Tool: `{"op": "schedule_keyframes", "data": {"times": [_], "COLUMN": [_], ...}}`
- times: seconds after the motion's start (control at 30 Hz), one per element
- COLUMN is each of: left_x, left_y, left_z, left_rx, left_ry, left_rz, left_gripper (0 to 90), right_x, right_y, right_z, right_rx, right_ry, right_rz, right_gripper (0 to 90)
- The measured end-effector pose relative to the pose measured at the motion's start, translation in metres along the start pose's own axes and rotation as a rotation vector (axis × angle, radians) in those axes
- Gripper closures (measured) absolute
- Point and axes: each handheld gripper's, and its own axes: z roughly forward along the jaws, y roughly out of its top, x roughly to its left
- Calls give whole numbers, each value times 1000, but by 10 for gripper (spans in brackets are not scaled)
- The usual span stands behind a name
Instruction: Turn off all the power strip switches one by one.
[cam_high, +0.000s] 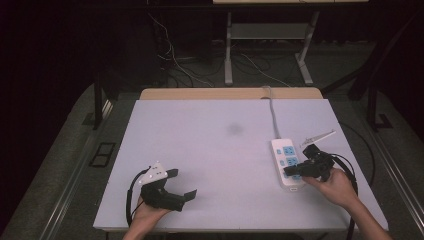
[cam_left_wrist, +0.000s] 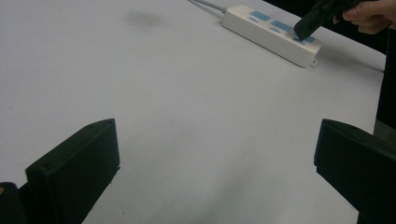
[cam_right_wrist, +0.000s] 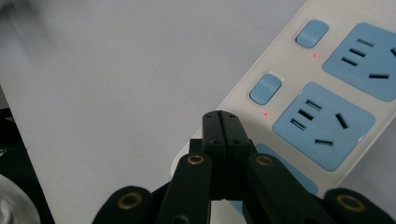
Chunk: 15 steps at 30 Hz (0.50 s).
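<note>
Pressed together with no gap between them, the jaws of the right gripper (cam_high: 295, 170) come down on the near end of the white power strip (cam_high: 285, 159), tips meeting its top face just short of the nearest blue switch. In the right gripper view the closed tips (cam_right_wrist: 220, 122) sit right beside that end of the strip (cam_right_wrist: 327, 84), where two blue rocker switches (cam_right_wrist: 265, 88) each have a small red light lit next to them, and two blue socket faces (cam_right_wrist: 322, 125) lie alongside. The person's right hand (cam_high: 336, 186) grips the tool from the near right corner of the desk (cam_high: 200, 150).

The strip lies along the right side of the desk, its grey cord (cam_high: 273, 117) running away to the far edge. A thin pale bracket (cam_high: 317, 137) rests just beyond the strip, toward the right edge.

Near the front left corner, the left gripper (cam_high: 182, 185) rests low over the bare surface, jaws spread wide with nothing between them; its own view shows the two black jaws well apart and the strip (cam_left_wrist: 271, 32) far off. A faint dark smudge (cam_high: 234, 129) marks the middle of the desk.
</note>
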Motion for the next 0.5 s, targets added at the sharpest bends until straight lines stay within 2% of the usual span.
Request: {"op": "schedule_keyframes", "data": {"times": [0.4, 0.5], "left_x": [-1, -1], "left_y": [0, 0], "left_z": [1, 1], "left_rx": [5, 6], "left_ry": [-5, -4], "left_rz": [2, 3], "left_gripper": [0, 0], "right_x": [-1, -4], "right_y": [-5, -6], "right_z": [2, 2], "right_rx": [-27, -36], "right_ry": [10, 23], "right_rz": [1, 20], "right_gripper": [900, 900]}}
